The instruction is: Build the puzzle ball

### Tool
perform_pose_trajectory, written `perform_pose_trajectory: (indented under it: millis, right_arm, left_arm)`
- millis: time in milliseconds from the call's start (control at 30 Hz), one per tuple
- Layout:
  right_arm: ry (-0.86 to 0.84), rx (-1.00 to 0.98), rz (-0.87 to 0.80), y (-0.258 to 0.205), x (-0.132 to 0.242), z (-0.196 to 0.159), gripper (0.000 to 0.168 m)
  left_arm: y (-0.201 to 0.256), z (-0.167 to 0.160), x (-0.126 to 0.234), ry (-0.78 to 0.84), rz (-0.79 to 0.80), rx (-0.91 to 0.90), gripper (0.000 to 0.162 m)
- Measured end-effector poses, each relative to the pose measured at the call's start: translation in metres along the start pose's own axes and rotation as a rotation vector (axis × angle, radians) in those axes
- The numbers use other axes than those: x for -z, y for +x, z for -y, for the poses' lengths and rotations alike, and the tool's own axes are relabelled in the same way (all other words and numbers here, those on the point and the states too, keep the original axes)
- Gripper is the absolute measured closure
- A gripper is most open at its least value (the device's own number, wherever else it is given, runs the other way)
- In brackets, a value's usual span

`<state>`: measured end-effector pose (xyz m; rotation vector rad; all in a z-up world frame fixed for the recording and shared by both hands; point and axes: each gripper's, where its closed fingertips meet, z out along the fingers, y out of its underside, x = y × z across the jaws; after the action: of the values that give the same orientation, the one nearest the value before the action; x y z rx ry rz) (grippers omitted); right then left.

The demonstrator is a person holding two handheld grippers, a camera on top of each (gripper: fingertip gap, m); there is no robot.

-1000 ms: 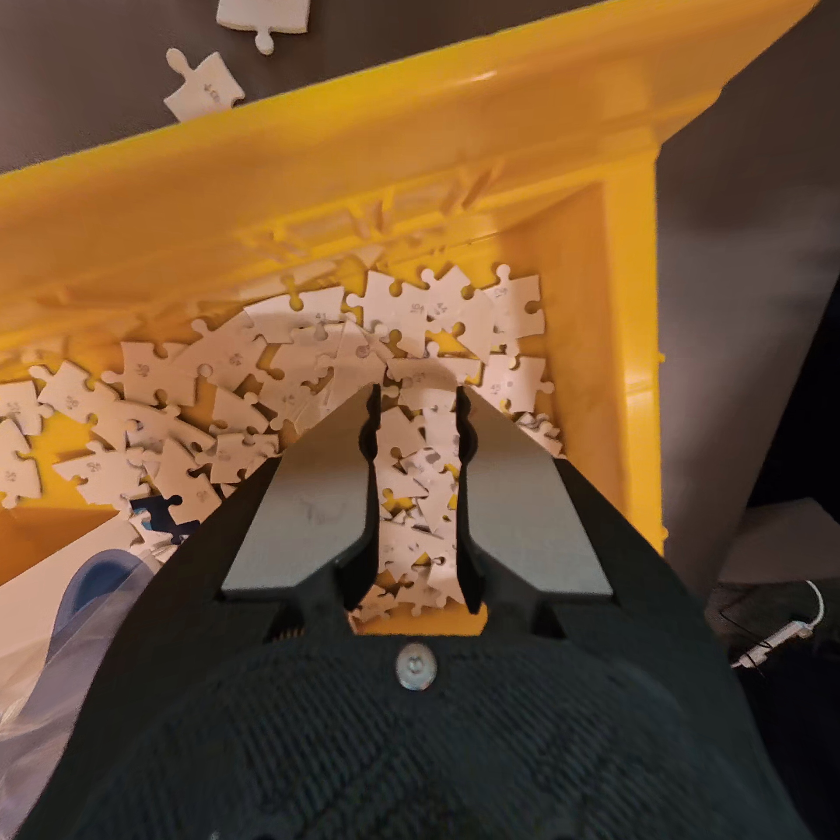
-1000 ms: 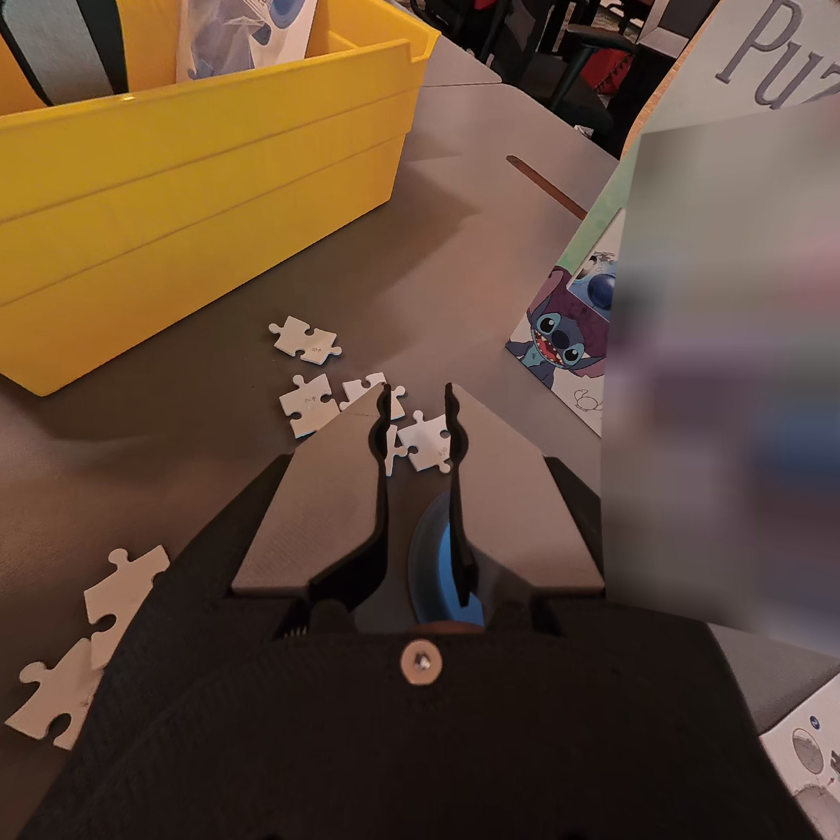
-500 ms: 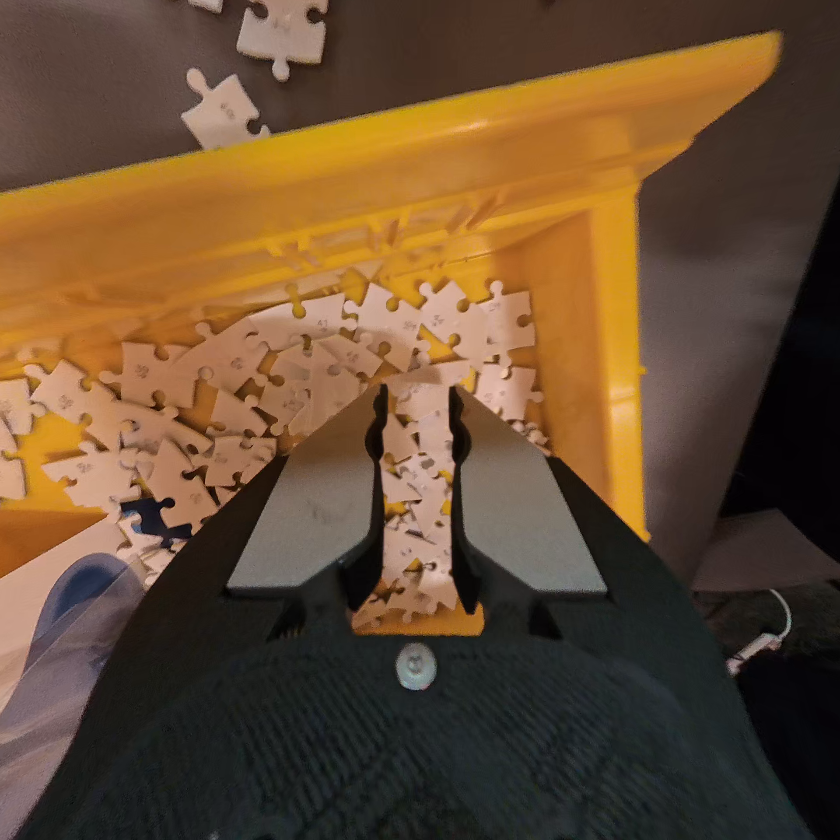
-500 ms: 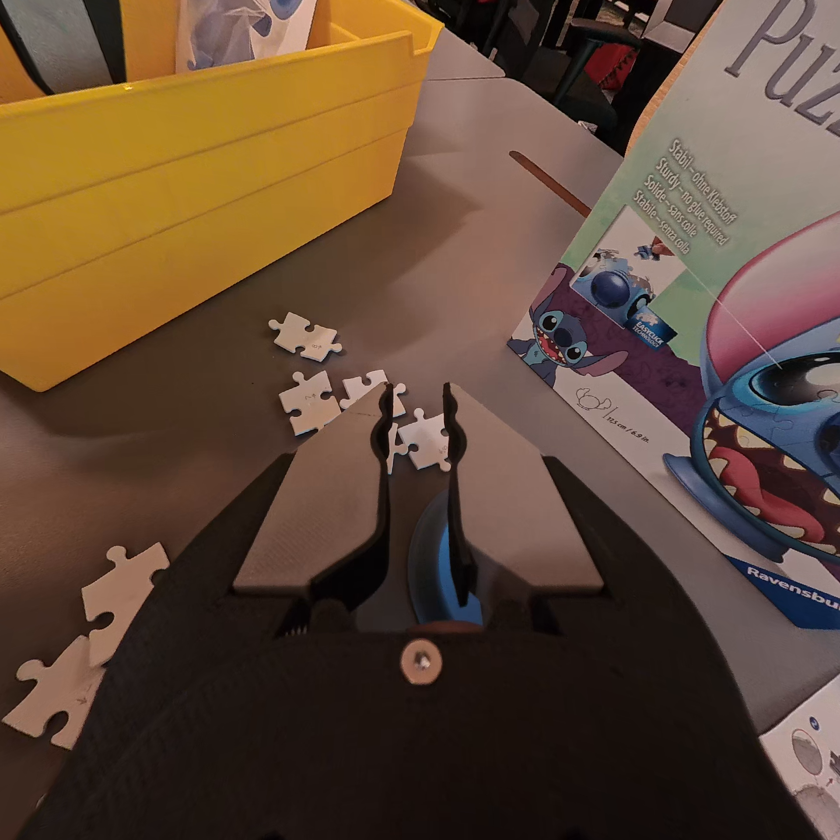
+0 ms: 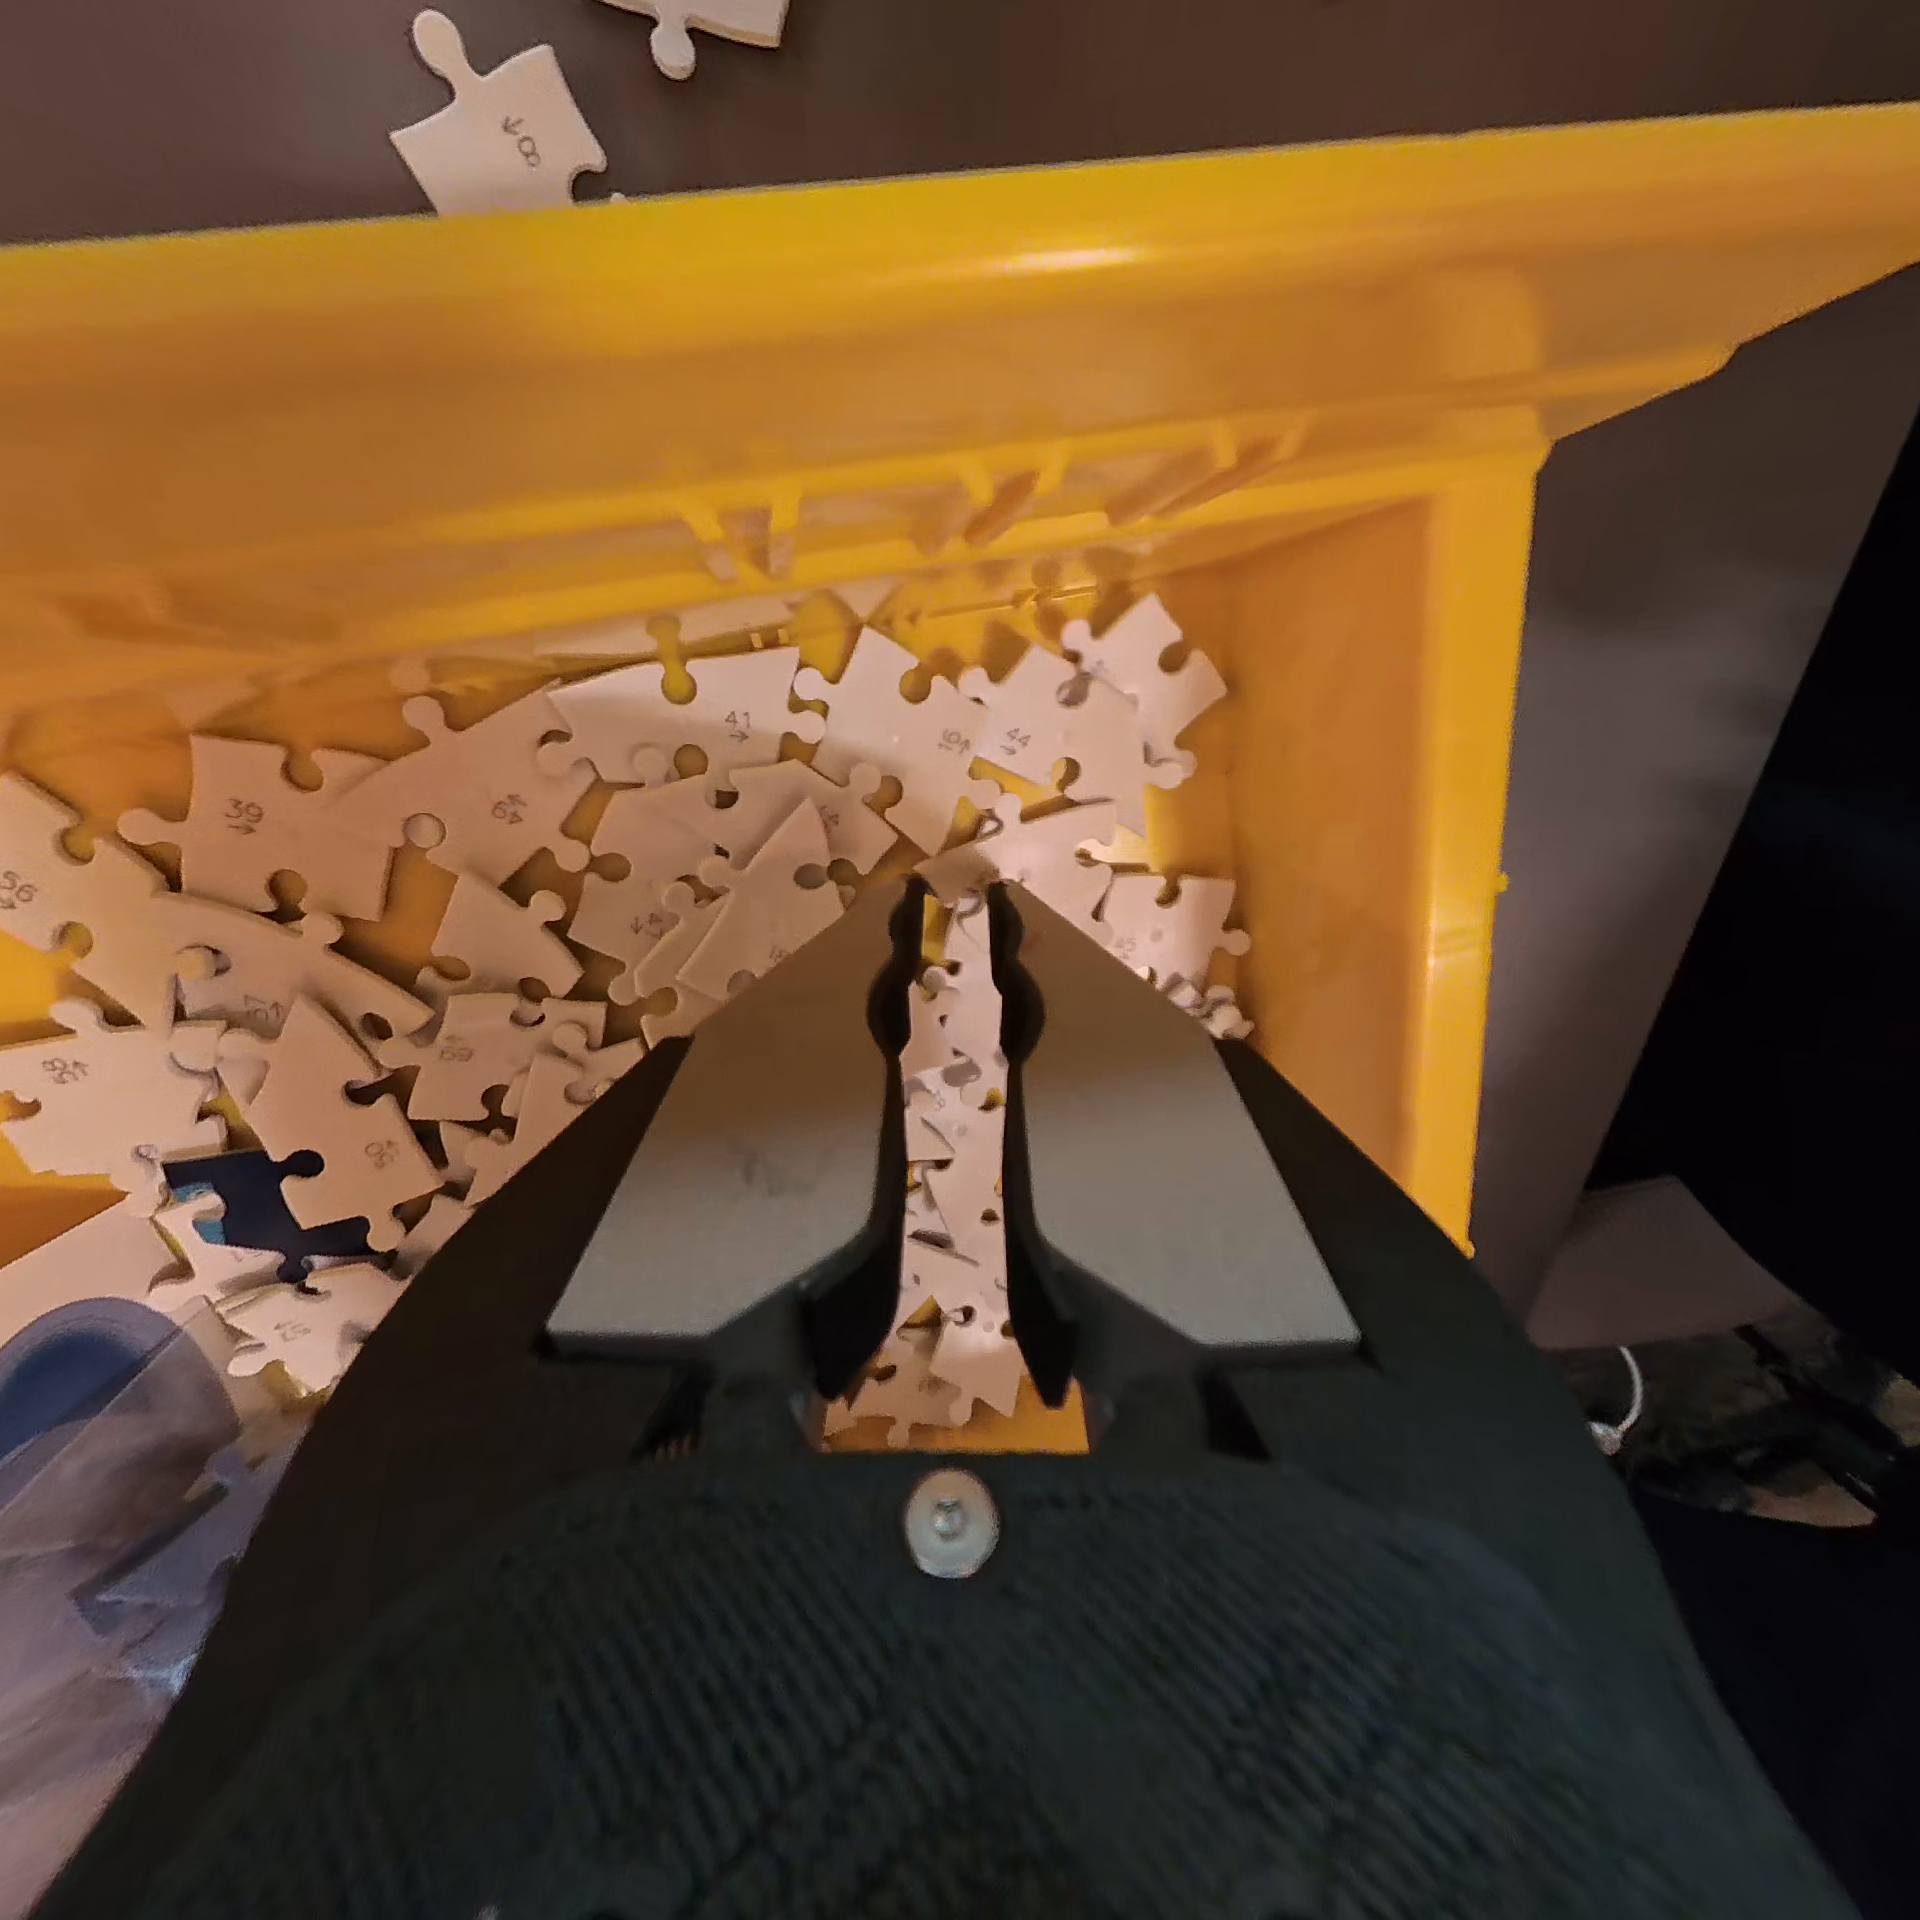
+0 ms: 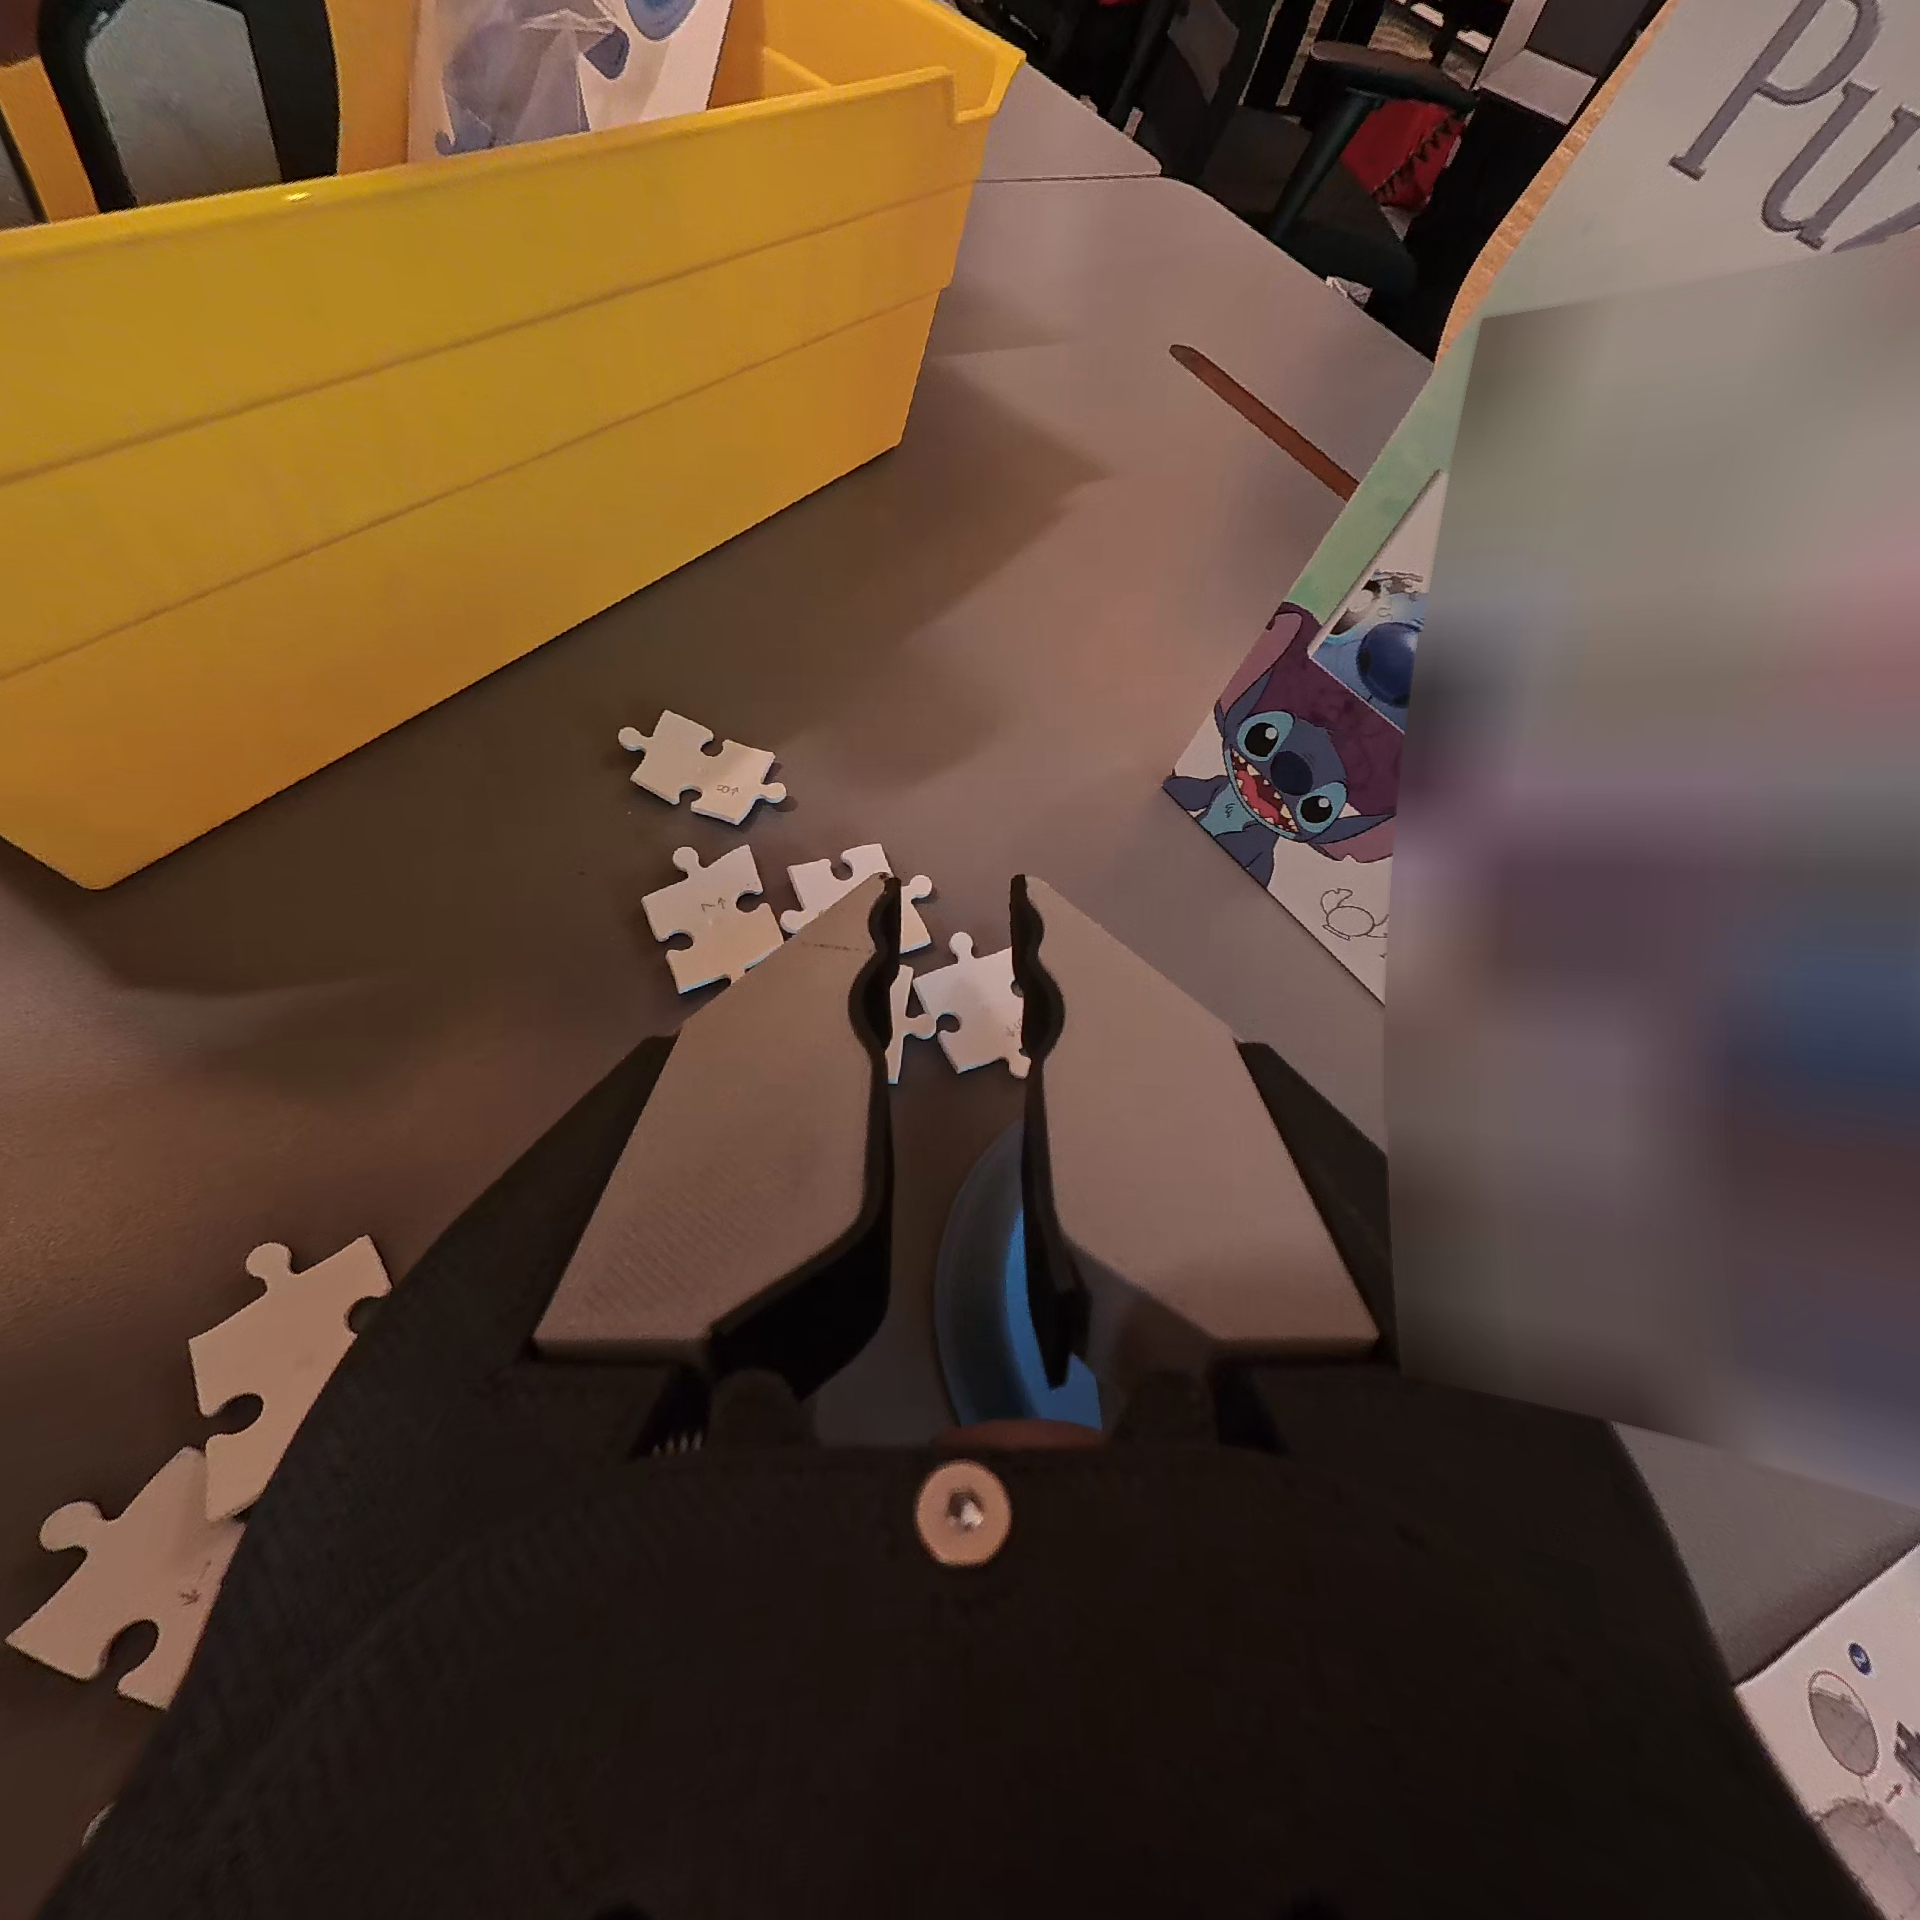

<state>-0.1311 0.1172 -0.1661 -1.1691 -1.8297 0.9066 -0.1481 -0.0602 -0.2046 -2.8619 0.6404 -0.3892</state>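
Hovering low in the yellow bin (image 5: 935,343), the left gripper (image 5: 954,891) has jaws slightly parted, probably empty, over the heap of pieces (image 5: 644,831). They're thin, light, stiff and slippery, so pinch one by a raised edge. The right gripper (image 6: 951,883) is open over loose pieces on the table (image 6: 717,914).

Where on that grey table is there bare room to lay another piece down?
Bare table lies between the yellow bin and the puzzle box, and left of the right tongs below the bin. It is crowded around the loose pieces at the tongs' tips, and inside the bin.
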Motion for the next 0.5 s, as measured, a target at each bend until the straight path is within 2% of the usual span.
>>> perform_pose_trajectory:
  millis: [33, 100, 333, 500]
  right_arm:
    - [-0.001, 0.001, 0.0, 0.0, 0.0, 0.0, 0.15]
    - [-0.002, 0.002, 0.0, 0.0, 0.0, 0.0, 0.15]
    - [-0.003, 0.004, 0.003, -0.001, 0.0, 0.0, 0.15]
    - [-0.006, 0.01, 0.002, -0.001, -0.001, -0.001, 0.15]
  left_arm:
    - [0.0, 0.0, 0.001, 0.006, -0.006, 0.003, 0.154]
    - [0.001, 0.002, 0.003, 0.023, -0.018, 0.006, 0.16]
    - [0.001, 0.008, 0.014, 0.075, -0.023, 0.004, 0.162]
    - [-0.016, 0.015, 0.029, 0.153, 0.05, 0.041, 0.162]
